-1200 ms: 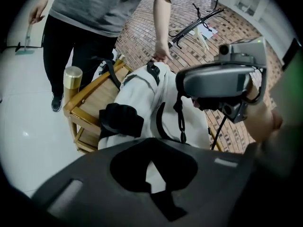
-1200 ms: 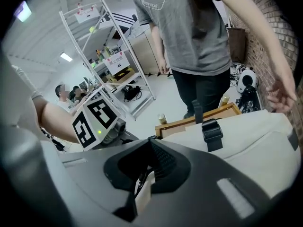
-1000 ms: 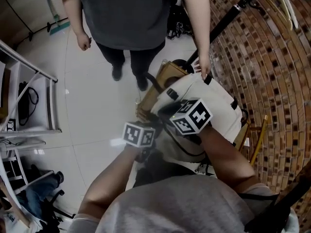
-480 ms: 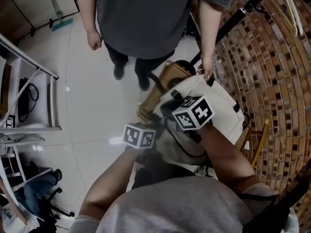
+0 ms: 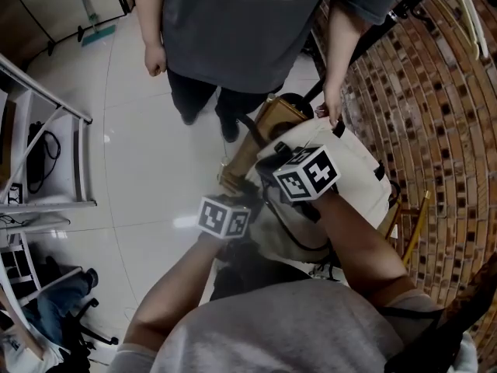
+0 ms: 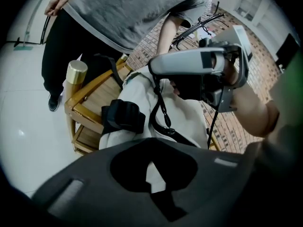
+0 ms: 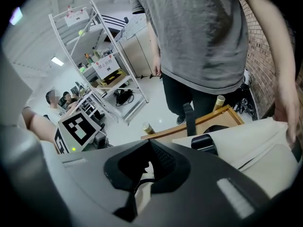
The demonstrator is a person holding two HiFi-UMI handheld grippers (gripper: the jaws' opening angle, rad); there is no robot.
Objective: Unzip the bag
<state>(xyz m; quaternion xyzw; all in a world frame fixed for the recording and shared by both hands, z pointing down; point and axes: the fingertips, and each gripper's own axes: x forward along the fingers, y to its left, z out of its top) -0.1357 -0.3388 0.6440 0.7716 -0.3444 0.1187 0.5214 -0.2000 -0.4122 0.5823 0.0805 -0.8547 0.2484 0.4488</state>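
bag: white bag (image 5: pixel 353 169) sits on a wooden chair (image 5: pixel 266 124) just beside the brick wall (image 5: pixel 439 92); black strap (image 6: pixel 161 103) hangs across its front
left gripper: left gripper (image 6: pixel 149 167) at the bag's near-left edge, angled slightly down; fingers together, pinching white bag cloth
right gripper: right gripper (image 7: pixel 147 170) over the top of the bag, tipped steeply down, marker cube up; fingers closed tight on a thin dark zip pull (image 7: pixel 137 186) that trails down-left from between them
left forearm: left forearm (image 5: pixel 175 286) bare, runs from the lower left of the head view up to its cube, wrist straight
right forearm: right forearm (image 5: pixel 365 247) bare, comes in from the lower right, lies across the bag, wrist bent down toward the zip
grippers relation: close together, the right one a bit ahead of the left
standing person: standing person (image 5: pixel 248 22) in a dark tee faces the chair on the tiled floor (image 5: pixel 140 146); their hand (image 5: pixel 332 106) rests on the bag's far top edge
background: white shelf rack (image 7: pixel 109 56) well apart, at the left
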